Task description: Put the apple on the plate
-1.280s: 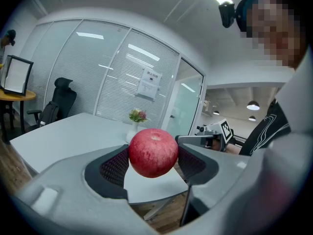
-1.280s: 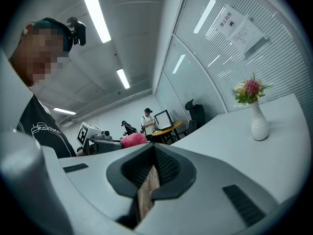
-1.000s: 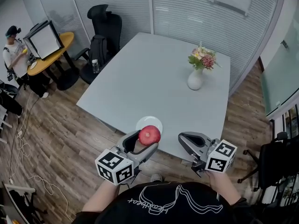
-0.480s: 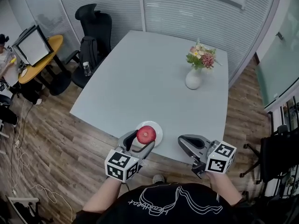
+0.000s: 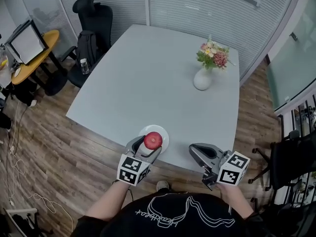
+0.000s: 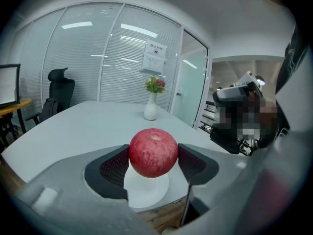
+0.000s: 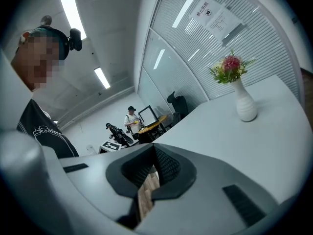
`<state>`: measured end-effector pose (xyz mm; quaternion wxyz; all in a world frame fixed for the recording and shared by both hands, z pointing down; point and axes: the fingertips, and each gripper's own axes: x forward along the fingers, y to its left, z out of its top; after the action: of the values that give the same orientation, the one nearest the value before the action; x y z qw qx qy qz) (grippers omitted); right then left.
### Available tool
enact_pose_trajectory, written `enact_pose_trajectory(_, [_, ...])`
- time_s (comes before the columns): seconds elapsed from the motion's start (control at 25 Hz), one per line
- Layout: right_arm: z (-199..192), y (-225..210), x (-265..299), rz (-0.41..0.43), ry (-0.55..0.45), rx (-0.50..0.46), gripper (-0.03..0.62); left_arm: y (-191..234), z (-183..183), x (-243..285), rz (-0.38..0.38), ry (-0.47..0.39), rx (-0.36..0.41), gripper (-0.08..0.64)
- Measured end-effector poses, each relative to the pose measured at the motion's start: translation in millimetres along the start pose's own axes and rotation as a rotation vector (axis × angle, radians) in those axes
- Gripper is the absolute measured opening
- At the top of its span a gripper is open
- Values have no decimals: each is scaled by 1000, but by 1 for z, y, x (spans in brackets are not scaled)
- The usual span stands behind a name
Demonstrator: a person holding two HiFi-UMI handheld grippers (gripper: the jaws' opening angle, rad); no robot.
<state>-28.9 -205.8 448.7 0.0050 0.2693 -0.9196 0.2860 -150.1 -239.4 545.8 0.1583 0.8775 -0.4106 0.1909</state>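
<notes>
One red apple (image 6: 153, 152) sits pinched between the ribbed jaws of the left gripper (image 5: 150, 143), directly over a small white plate (image 5: 165, 135) at the near edge of a pale grey table (image 5: 163, 78). The left gripper view shows both pads pressed against the fruit's sides, stem end up and the plate's white face spread beneath it. Whether the apple's underside already touches the plate cannot be told from either view.

The right gripper (image 5: 200, 154) hangs off the table's near edge, well apart from the plate. Its jaws are drawn together on nothing, with only a sliver of wood floor showing through them. A white vase of flowers (image 5: 203, 80) stands at the far side of the table, clear of the work.

The step in hand looks to be the set-down. It is best done by lowering the apple straight until it bears on the middle of the plate. The jaws should then part evenly, so that neither pad nudges the round fruit into a roll toward the rim and the table's edge just beyond it.

Against the frame a second ago, the apple has moved forward from the plate's near rim to its centre and seems lower, while the right gripper has barely shifted.
</notes>
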Motion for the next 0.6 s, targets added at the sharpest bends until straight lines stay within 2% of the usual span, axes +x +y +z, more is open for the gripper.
enact_pose_trajectory(0.24, [-6, -13, 0, -31, 10, 24, 9, 8, -26, 27, -11, 40, 43, 322])
enact_pose_trajectory(0.6, [-10, -23, 3, -42, 32, 37, 9, 17, -56, 52, -26, 88, 43, 322])
